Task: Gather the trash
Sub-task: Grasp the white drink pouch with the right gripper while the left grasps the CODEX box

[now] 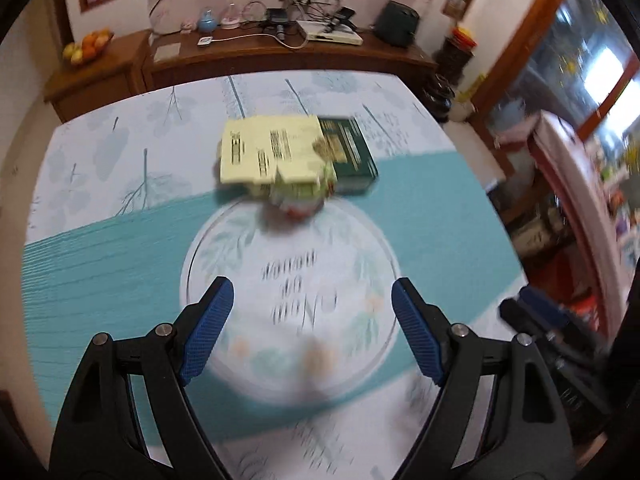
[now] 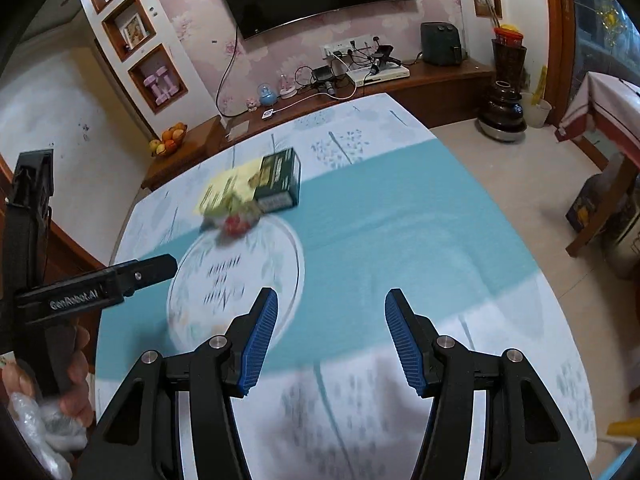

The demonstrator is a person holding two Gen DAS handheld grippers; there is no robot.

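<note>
Both the left gripper (image 1: 313, 330), stamped "GenRobot.AI", and the right gripper (image 2: 331, 342) gape wide, empty, over a table (image 2: 400, 216) holding a yellow carton (image 1: 269, 148), a green box (image 1: 349, 152) and crumpled wrappers (image 1: 298, 198); their print is blurred.

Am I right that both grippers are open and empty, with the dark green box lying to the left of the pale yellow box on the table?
Not quite. The dark green box lies to the right of the pale yellow box, touching it, as the left wrist view shows. The rest holds: the left gripper and right gripper are both open and empty above the table.
</note>
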